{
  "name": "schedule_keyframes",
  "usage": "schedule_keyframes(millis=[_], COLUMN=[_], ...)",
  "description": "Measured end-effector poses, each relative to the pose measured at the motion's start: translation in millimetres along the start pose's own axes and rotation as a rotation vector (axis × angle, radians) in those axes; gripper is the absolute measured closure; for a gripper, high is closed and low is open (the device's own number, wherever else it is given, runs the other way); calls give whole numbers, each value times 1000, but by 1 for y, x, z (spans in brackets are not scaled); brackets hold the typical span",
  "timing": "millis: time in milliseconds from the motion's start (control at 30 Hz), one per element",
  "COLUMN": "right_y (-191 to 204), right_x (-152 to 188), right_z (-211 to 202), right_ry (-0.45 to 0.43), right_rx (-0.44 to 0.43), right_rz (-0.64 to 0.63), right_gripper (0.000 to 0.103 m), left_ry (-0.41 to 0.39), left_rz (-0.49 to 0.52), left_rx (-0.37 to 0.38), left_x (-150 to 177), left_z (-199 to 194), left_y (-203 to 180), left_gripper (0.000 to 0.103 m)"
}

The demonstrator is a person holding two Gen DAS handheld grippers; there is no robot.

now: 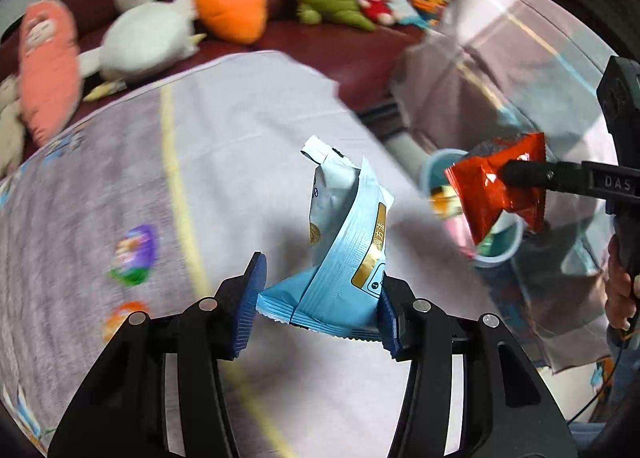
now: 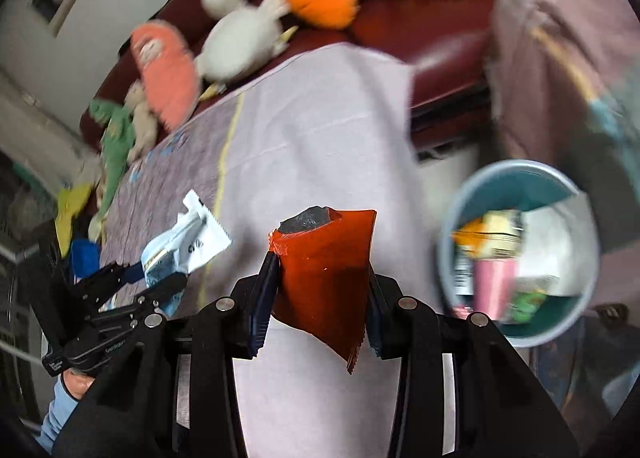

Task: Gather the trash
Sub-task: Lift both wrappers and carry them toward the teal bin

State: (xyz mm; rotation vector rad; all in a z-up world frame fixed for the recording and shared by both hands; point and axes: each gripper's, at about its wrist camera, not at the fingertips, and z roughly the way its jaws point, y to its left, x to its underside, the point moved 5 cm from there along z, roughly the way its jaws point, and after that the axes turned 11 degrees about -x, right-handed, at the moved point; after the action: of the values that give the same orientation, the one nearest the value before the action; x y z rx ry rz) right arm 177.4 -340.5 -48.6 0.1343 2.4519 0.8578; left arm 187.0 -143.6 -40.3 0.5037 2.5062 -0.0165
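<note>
1. The left gripper [image 1: 320, 302] has its blue ribbed pads pinching the lower end of a light-blue snack wrapper [image 1: 347, 254], held up in the air above the cloth-covered table [image 1: 248, 106].
2. The right gripper [image 2: 320, 298] pinches a red foil wrapper [image 2: 326, 278] the same way, fingers pressed against its two side edges. From the left wrist view it hangs right at the rim of the small blue trash bin [image 2: 516, 174].
3. Both wrappers look empty or close to it: thin film, very light, crinkly and slick, so they fold and flop rather than hold a shape. I would take hold across a flat sealed edge, where the layers are doubled and the pads can bite; gripping a puffed middle risks the foil sliding out.
4. The blue wrapper's long axis runs up and away from the left fingers, its torn white top pointing at the sofa, with a twist halfway along.
5. The red one stands nearly upright between its pads, torn open mouth upward, a lower corner drooping below the fingers.
6. The bin sits beyond the table's right edge, apparently on the floor, though motion blur makes that hard to confirm. It already holds several scraps of packaging.
7. Two more bright wrappers [image 1: 134, 254] lie on the cloth, so collecting is not finished.
</note>
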Motion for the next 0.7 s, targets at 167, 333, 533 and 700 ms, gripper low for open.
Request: schedule_keyframes(millis=[167,333,533,700], right_y=[-57,-110,-147,-165], right_x=[2,5,9,6], right_z=[-52,-94,-118,-124], right_ry=[-92,-161,-193,-198], right_rx=[43,88,131,158], right_rz=[83,157,207,221], right_gripper=[66,66,66,66], left_ry=[12,34,66,106], left_rz=[88,146,183,199], left_rx=[66,110,152,176], left_x=[-12,-23,-34,-37], left_z=[11,25,47,71], left_y=[-69,-124,-176,-203], left_gripper=[52,52,52,52])
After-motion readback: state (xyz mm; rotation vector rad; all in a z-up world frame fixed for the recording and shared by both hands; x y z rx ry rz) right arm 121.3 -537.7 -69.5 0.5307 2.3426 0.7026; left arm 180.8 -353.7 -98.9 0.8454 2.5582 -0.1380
